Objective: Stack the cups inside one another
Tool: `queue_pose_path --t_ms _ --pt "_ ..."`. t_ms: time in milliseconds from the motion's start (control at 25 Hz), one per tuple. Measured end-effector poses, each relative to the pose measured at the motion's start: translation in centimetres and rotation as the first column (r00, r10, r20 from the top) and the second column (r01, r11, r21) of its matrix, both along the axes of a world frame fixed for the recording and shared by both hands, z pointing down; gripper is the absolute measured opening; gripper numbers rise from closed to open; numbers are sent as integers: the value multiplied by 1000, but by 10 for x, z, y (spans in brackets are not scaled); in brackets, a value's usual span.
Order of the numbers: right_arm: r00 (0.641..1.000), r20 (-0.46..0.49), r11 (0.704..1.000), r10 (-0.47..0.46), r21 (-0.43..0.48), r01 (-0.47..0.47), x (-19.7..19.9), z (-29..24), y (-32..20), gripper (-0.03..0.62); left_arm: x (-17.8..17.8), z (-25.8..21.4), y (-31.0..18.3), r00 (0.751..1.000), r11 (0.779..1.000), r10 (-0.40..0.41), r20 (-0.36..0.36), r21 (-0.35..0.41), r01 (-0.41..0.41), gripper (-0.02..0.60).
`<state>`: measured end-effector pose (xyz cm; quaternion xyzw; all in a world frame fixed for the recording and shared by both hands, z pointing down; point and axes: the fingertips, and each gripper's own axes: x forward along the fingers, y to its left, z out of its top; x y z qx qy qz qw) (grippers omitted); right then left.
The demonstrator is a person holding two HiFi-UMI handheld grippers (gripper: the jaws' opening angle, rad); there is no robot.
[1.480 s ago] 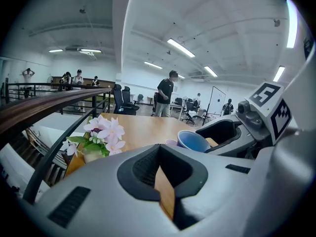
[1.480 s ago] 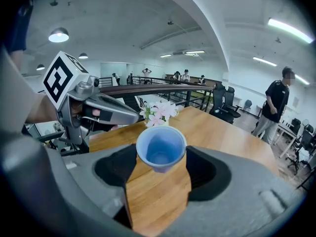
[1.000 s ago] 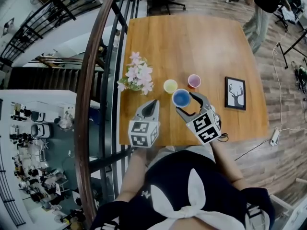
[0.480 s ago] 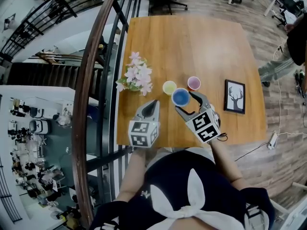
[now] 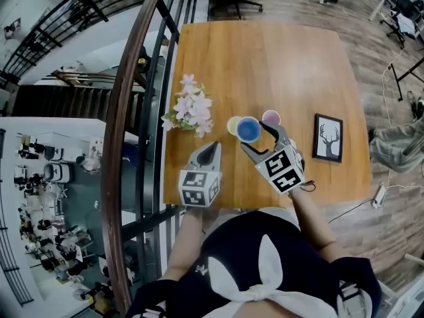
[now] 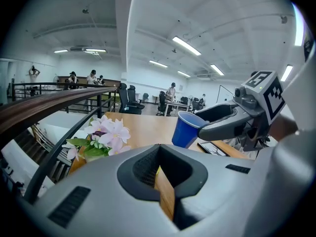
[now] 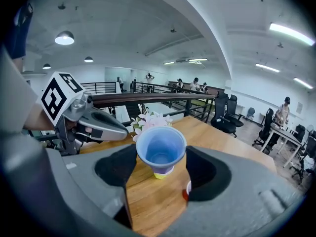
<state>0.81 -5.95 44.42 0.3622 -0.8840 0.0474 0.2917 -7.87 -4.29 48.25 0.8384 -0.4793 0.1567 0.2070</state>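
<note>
Pink flowers (image 5: 191, 108) and a framed deer picture (image 5: 328, 138) on wooden table (image 5: 265, 58)

The table (image 5: 265, 65) is warm wood, smooth, with a soft satin sheen and fine grain. The blue cup (image 5: 249, 130) looks like thin, smooth plastic, faintly glossy inside; the yellow cup (image 5: 232, 126) and pink cup (image 5: 271, 116) seem the same stuff. The left gripper (image 5: 213, 146) and right gripper (image 5: 255, 136) have matt grey plastic shells, with dark, finely meshed pads (image 6: 144, 167). The handrail (image 5: 129, 111) is polished dark wood over black metal bars.

Wooden table (image 5: 265, 58): flowers (image 5: 191, 108), cups (image 5: 271, 117), framed picture (image 5: 328, 138)
</note>
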Motion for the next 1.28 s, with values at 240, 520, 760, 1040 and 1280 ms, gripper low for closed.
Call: queue_pose_path --t_ms 240,520,760,1040,1280 --pt "1000 13 1000 -13 2 13 -3 1 -20 310 0 8 -12 1000 1000 -8 3 -15 8 17" --pt "1000 4 1000 -28 -1 28 -8 5 -36 310 -1 19 -20 1000 999 -13 2 -46 13 17" --pt "999 13 999 -31 -5 31 -10 4 -45 310 -1 22 -25 1000 998 -16 3 -60 16 17" --pt "999 19 999 -35 -21 35 -11 11 -54 310 4 30 -28 1000 997 -19 -9 -80 18 17" --pt "999 12 999 -39 -37 39 -10 21 -60 310 7 41 -26 1000 995 -14 -11 -102 13 17"
